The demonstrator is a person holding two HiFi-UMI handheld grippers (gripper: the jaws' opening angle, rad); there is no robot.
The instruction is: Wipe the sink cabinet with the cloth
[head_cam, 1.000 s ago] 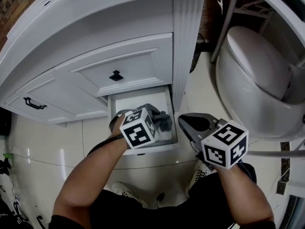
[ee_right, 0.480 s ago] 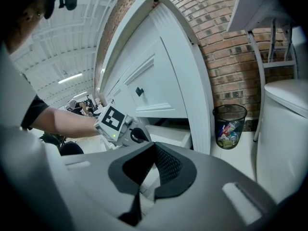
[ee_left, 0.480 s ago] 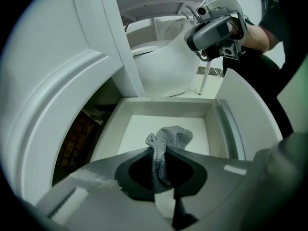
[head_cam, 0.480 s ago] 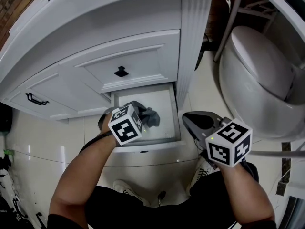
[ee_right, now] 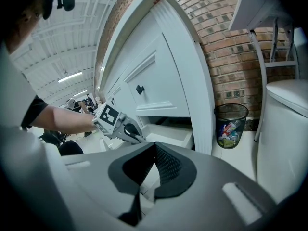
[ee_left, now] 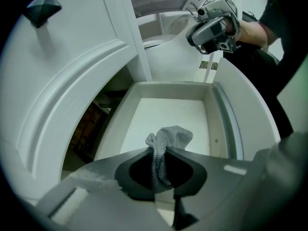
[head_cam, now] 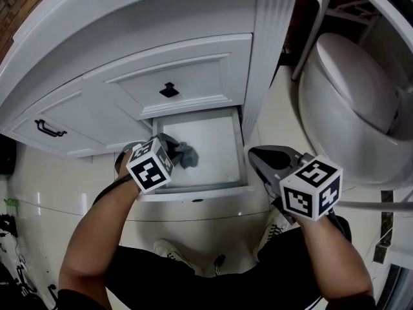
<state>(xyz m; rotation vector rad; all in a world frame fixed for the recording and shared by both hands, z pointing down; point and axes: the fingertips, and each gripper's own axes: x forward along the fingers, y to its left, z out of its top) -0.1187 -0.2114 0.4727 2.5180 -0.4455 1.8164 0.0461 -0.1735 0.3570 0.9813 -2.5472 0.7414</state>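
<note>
The left gripper (ee_left: 159, 149) is clenched on a grey cloth (ee_left: 171, 135), whose free end bunches just beyond the jaw tips above the pale floor of the open bottom drawer (head_cam: 216, 144) of the white sink cabinet (head_cam: 193, 18). The cloth hangs at the drawer's left side. The right gripper (ee_right: 153, 146) is held to the right of the drawer, near its front corner, jaws pressed together with nothing between them. A white toilet (head_cam: 352, 89) stands to the right, and a waste bin (ee_right: 231, 120) sits by the brick wall (ee_right: 226, 28).
</note>
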